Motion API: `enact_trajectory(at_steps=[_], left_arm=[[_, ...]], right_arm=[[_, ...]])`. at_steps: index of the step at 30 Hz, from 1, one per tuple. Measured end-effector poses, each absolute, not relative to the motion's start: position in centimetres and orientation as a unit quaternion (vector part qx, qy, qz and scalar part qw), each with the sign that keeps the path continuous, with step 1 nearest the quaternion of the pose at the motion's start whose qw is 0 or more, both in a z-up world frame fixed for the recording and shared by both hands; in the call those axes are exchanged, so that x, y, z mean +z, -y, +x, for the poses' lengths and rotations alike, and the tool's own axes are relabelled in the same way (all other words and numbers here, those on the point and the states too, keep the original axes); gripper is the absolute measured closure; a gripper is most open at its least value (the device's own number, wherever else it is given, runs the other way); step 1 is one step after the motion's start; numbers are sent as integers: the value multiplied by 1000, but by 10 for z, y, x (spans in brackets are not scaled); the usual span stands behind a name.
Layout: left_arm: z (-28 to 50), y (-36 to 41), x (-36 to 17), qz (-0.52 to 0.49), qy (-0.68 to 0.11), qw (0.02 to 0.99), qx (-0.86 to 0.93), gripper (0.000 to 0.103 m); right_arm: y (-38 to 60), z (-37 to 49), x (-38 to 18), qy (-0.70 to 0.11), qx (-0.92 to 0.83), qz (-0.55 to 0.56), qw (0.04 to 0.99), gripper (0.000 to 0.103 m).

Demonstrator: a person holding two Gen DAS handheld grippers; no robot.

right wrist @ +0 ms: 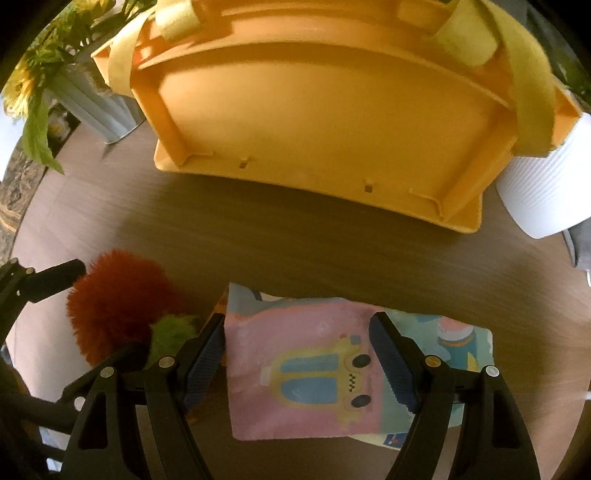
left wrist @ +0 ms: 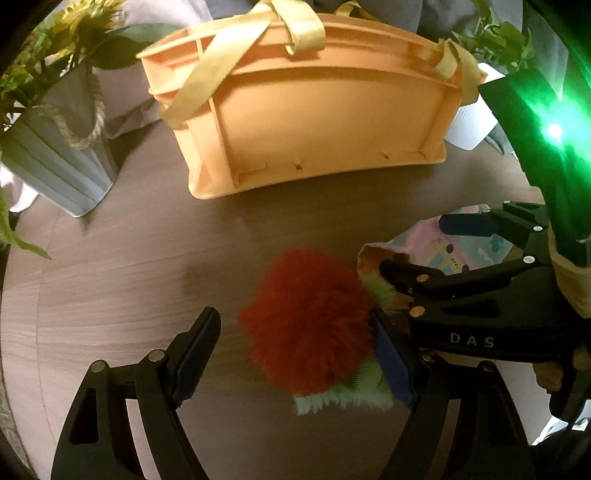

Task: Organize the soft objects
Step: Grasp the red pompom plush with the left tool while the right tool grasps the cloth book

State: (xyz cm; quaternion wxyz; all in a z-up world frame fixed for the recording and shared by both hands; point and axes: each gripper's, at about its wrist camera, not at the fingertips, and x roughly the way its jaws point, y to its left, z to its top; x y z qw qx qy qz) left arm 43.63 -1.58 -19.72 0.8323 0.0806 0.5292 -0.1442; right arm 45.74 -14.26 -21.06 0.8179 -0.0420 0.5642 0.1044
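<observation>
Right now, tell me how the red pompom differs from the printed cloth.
The pompom is a fluffy, rounded ball; the cloth lies flat. The pompom is plain red with a green tuft; the cloth is pastel with a cartoon taxi. The pompom sits under the open left tool, the cloth under the open right tool. Both are soft and lie on the table.

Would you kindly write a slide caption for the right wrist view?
Open right tongs poised over a pink cartoon-print cloth, beside a red fluffy pom-pom, before an orange crate.

A grey ribbed planter (left wrist: 55,162) with rope trim and sunflowers (left wrist: 85,22) stands on the wooden desk (left wrist: 110,295) (far left); a white ribbed pot (right wrist: 546,192) with greenery sits far right.
</observation>
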Motion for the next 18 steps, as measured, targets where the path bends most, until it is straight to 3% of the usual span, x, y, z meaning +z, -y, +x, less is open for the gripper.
enact_trajectory(at_steps=[4,9,14,18], left_arm=[[437,18,-203,79,-531,830,-154,32],[442,17,-210,62,-541,822,-167,48],[442,15,-210,49,-539,824,-170,55],[439,13,-204,33,-529,830,-175,60]], right_arm=[[143,458,-219,-569,106,-43,814,26],[142,458,-222,-564,102,-38,819,42],[144,455,-219,-563,104,-17,820,71],[146,450,-216,-565,104,0,818,87]])
